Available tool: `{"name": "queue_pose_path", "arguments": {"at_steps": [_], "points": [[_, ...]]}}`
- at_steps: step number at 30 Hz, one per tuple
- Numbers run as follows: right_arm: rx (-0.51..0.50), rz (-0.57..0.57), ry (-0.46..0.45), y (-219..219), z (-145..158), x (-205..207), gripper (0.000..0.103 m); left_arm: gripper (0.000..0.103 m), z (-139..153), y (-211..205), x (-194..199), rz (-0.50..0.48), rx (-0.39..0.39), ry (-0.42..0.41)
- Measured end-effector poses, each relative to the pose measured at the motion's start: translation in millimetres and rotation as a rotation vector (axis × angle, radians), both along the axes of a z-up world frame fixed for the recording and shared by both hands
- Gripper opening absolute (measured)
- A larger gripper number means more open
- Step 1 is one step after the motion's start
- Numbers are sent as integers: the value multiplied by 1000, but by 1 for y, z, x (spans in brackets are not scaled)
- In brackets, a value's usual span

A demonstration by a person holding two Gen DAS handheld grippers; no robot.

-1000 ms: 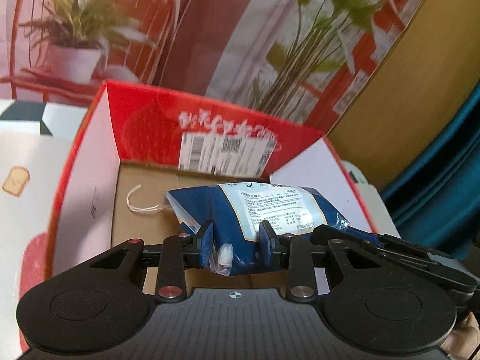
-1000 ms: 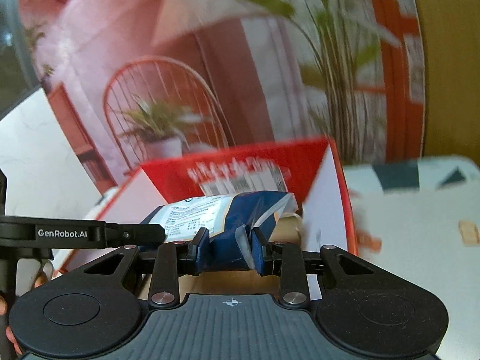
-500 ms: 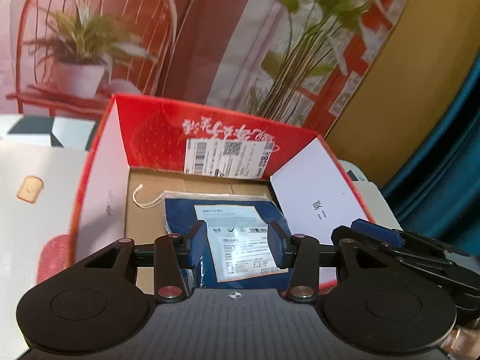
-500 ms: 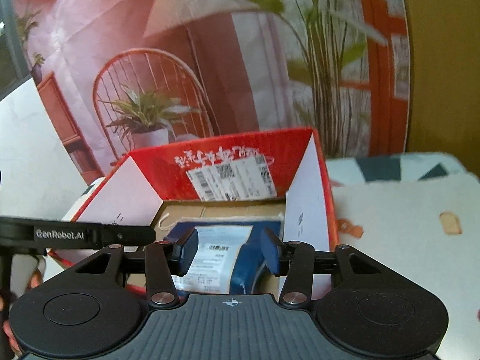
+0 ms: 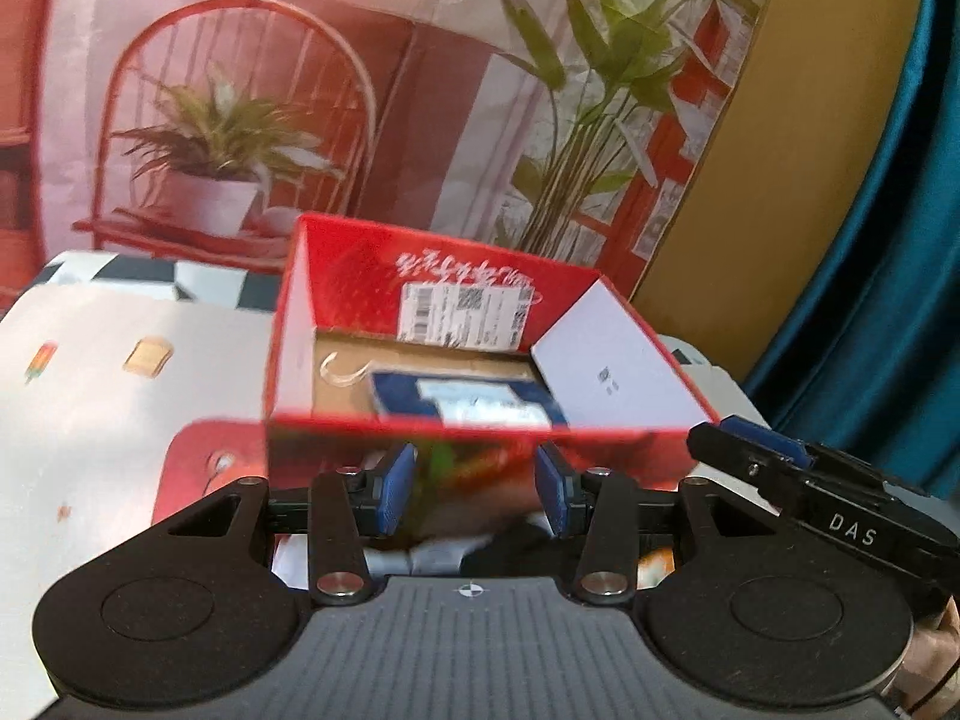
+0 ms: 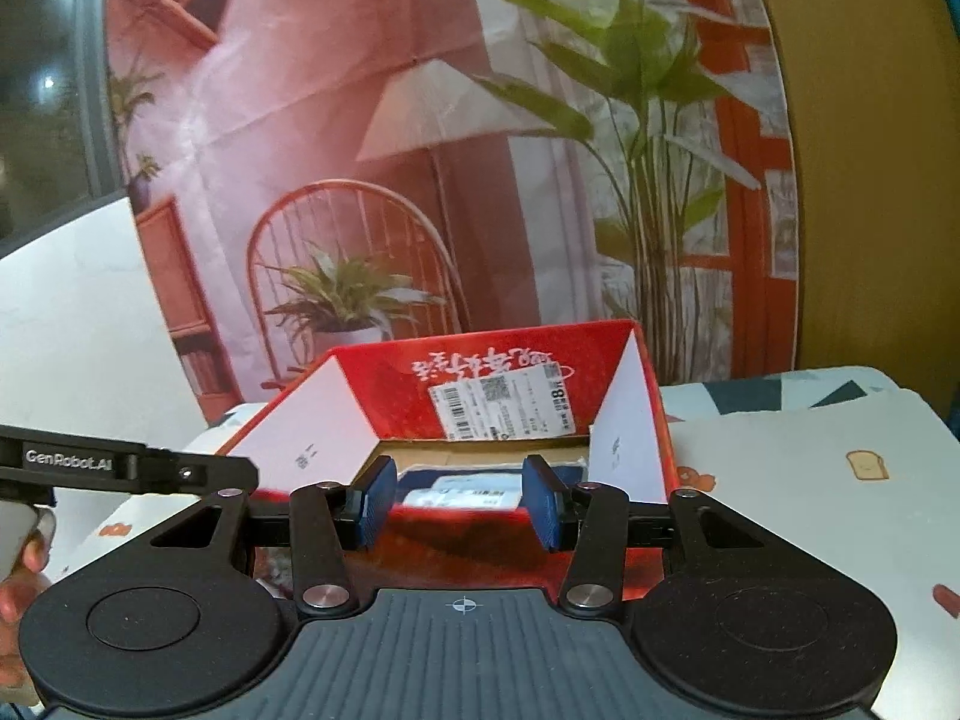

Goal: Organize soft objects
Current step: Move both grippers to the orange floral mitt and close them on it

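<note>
Before the box [image 5: 288,360], both tools [image 5: 474,495] [image 6: 459,501] hover, empty.

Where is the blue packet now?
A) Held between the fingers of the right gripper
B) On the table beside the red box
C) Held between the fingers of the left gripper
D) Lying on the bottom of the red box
D: the blue packet lies flat on the cardboard floor inside the red box, and both grippers' jaws stand apart with nothing between them.
</note>
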State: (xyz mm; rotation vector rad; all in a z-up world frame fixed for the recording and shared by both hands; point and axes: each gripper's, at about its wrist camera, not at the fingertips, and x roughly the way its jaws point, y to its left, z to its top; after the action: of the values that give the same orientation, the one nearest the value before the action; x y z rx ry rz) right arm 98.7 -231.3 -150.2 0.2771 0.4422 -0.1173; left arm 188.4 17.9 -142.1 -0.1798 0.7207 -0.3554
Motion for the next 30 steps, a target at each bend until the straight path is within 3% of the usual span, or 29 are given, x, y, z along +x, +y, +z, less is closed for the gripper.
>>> {"name": "queue_pose_path", "arguments": {"at_steps": [4,13,20,21,23,25,27,30], "points": [[-6,9,-3,9,-8,-18,44,47,-7,9,-23,17,-17,12],[9,12,31,24,-27,-48,45,47,-33,10,-62,28,23,32],[-14,10,104,39,-42,-60,49,47,-46,10,-78,67,103,15],[-17,11,119,39,-43,-61,51,47,-45,11,-78,70,107,14],[-20,23,155,43,-47,-61,65,50,-46,11,-79,70,127,13],[-25,35,171,48,-49,-64,84,68,-49,10,-79,61,145,35],[-35,41,185,53,-51,-65,95,74,-55,10,-78,54,136,80],[-58,28,214,59,-55,-64,99,74,-63,12,-76,39,114,145]]}}
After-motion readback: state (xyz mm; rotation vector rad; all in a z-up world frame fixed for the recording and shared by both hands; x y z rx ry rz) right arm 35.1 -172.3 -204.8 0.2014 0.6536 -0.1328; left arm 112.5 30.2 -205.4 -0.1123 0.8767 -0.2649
